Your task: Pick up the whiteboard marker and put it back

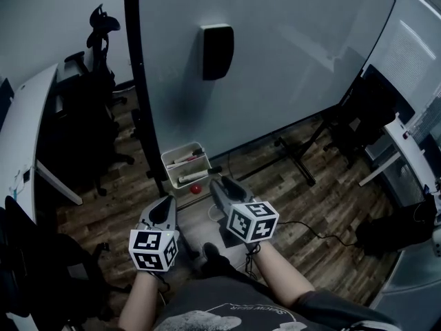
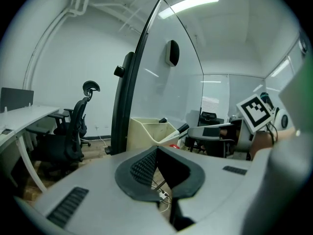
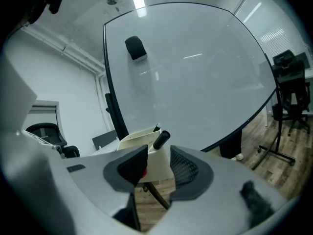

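A cream marker bin (image 1: 167, 158) hangs at the whiteboard's lower left corner, with a white whiteboard marker (image 1: 187, 178) lying in it. In the right gripper view the black-capped marker (image 3: 161, 140) sticks up out of the bin (image 3: 139, 137), just beyond my right gripper (image 3: 159, 155), which is open with nothing between its pads. In the head view the right gripper (image 1: 219, 183) sits just short of the bin. My left gripper (image 1: 167, 202) is lower left of the bin. Its pads meet at the tip (image 2: 156, 151), empty, and the bin (image 2: 146, 130) stands ahead of it.
The large whiteboard (image 1: 275, 61) carries a black eraser (image 1: 217, 50). A small red object (image 1: 196, 188) lies on the wooden floor under the bin. Black office chairs (image 1: 96, 47) and a white desk (image 1: 27, 129) stand left. Stand legs (image 1: 296, 158) and a cable (image 1: 310, 229) cross the floor right.
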A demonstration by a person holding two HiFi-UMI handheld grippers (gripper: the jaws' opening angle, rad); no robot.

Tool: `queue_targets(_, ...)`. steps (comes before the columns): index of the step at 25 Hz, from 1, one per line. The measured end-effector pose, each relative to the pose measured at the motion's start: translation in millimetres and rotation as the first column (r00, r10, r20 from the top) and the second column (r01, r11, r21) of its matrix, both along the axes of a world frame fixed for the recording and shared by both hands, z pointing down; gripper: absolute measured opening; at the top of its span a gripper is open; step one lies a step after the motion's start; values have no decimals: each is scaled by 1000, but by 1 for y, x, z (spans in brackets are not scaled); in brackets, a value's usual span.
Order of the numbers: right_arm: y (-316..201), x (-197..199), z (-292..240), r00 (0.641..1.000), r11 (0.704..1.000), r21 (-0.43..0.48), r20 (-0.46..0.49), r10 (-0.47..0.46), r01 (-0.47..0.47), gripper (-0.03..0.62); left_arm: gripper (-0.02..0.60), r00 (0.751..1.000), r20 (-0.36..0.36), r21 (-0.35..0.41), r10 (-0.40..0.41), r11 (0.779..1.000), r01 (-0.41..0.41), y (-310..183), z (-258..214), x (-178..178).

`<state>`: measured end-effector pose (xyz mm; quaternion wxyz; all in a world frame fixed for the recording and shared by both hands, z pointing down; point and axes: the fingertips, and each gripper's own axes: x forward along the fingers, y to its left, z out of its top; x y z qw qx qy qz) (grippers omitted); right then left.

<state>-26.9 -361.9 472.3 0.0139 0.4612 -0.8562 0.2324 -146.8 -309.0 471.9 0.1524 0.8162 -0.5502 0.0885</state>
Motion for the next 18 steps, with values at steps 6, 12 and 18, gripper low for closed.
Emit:
queue_targets(6, -17, -7, -1, 995, 999, -37, 100, 5, -1, 140, 14, 1000, 6, -8, -20, 1000, 20, -7, 2, -5)
queue_targets(12, -29, -10, 0, 986, 998, -61, 166, 17, -7, 140, 14, 999, 9, -13, -31, 999, 31, -12, 3, -9)
queue_targets(18, -32, -12, 0, 987, 999, -44, 156, 22, -15, 140, 13, 999, 11, -20, -40, 999, 41, -14, 6, -13)
